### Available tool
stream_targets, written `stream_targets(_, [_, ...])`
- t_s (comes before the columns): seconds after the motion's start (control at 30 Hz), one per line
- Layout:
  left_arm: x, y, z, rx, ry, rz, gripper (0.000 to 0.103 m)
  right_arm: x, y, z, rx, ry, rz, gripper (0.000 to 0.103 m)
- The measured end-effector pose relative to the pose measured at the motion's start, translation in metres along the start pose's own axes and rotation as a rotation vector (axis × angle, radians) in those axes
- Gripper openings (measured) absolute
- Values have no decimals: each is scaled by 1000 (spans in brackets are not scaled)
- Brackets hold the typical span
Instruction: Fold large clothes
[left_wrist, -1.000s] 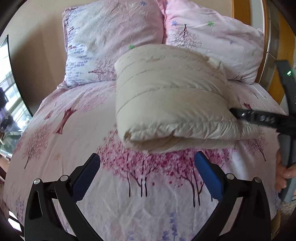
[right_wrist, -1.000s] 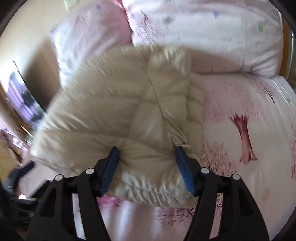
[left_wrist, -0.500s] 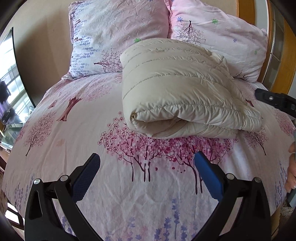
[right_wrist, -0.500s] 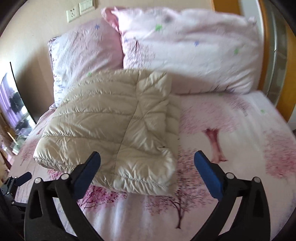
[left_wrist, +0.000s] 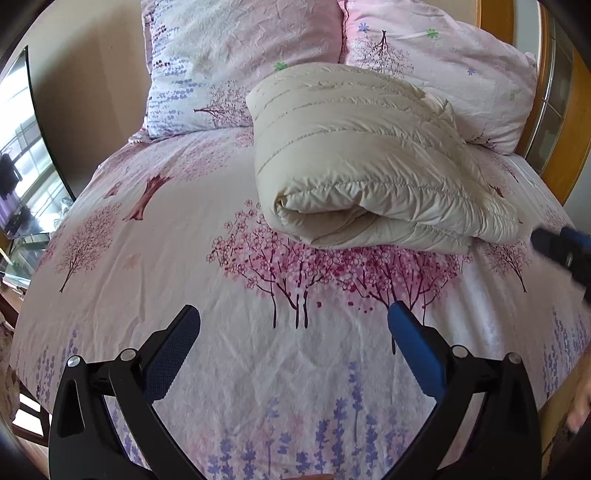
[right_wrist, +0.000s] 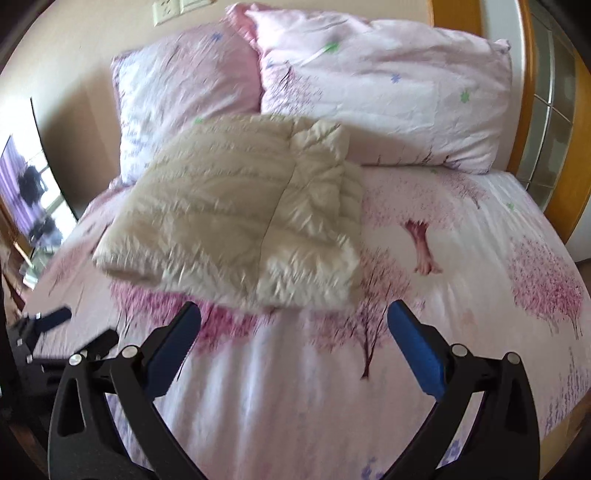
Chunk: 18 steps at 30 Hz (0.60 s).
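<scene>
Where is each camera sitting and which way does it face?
Left wrist: on the left gripper, open, angled down over the bed's foot toward the folded cream jacket; the right gripper's tip shows.
Right wrist: on the right gripper, open, facing the jacket and pillows.
Shared: jacket, pillows, floral bedspread.

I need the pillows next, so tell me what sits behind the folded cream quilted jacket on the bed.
Behind the folded cream quilted jacket two pink floral pillows lean against the headboard. Their lower edges are hidden by the jacket, so whether it touches them cannot be seen.
</scene>
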<state>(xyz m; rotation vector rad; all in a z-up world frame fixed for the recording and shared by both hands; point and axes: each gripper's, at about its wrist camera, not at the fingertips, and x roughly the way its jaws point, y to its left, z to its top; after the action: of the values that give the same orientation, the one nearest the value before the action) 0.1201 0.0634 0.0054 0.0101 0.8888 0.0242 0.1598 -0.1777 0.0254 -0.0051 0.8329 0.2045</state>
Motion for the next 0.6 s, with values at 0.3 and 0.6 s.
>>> stream_targets(0.3, [3,-2,-1,12,41,-3,102,21,7,-18,-7,110,-23,101])
stream_targets(0.6, [9,-2,-2,8,87,-13,102,26,8,-20,-21,144,-46,101])
